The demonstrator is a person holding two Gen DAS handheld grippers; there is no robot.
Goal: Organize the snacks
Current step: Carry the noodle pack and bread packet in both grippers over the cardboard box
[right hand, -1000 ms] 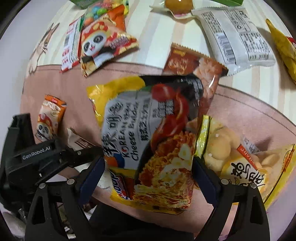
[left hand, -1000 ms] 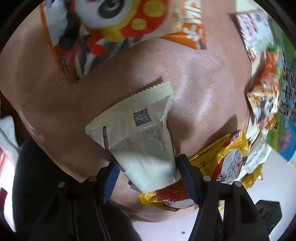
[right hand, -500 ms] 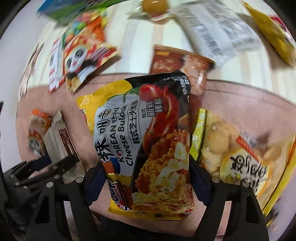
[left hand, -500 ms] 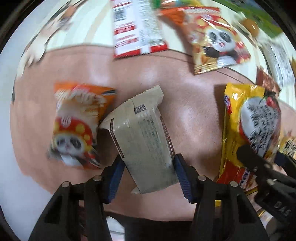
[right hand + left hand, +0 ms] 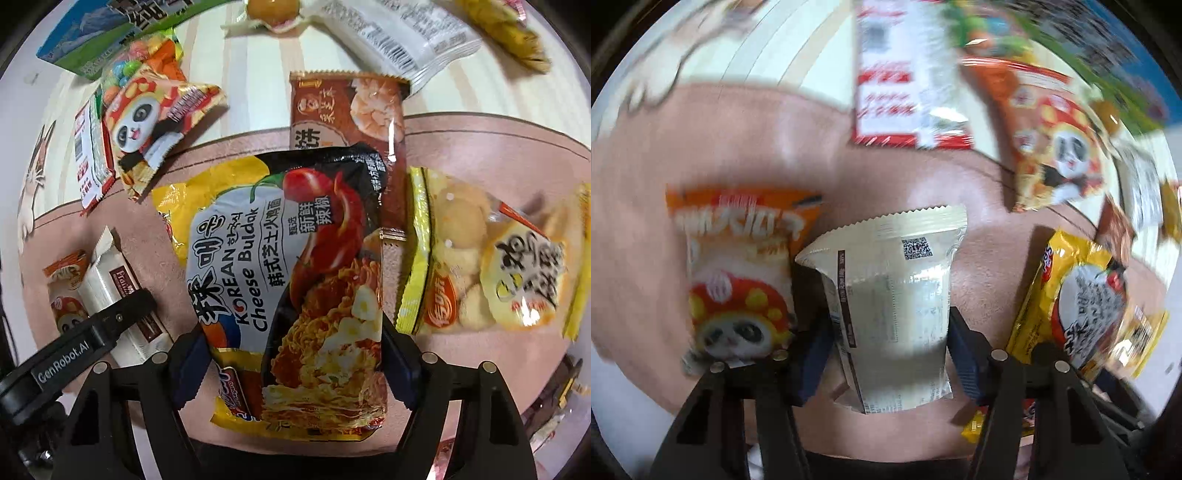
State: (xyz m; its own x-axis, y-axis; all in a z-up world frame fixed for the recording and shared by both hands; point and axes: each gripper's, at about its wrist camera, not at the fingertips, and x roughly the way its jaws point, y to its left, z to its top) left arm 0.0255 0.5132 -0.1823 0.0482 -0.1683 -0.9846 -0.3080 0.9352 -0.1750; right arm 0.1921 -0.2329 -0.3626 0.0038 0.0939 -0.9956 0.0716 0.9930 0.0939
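Two packets were in my grip. My left tool [image 5: 886, 350] pinched a cream packet [image 5: 886, 314] between its blue pads, the packet's serrated end pointing away from me over the pink mat [image 5: 738, 147]. Just left of it lay an orange panda bag [image 5: 738, 273], flat on the mat, its edge beside the cream packet; whether they touched I could not tell. My right tool [image 5: 291, 369] was pressed onto a noodle pack [image 5: 288, 295], which stood lengthwise between its pads above the mat. Behind the noodle pack lay a brown cracker bag [image 5: 351, 114], partly covered by it, straddling the mat's far edge. To the right of the noodle pack lay a yellow puff bag [image 5: 491, 258] on the mat. Farther left, on the striped part of the counter [image 5: 251, 92], a second panda bag [image 5: 155, 122] overlapped a red-and-white packet [image 5: 90, 155]. A white wrapper [image 5: 402, 37] lay at the far side.
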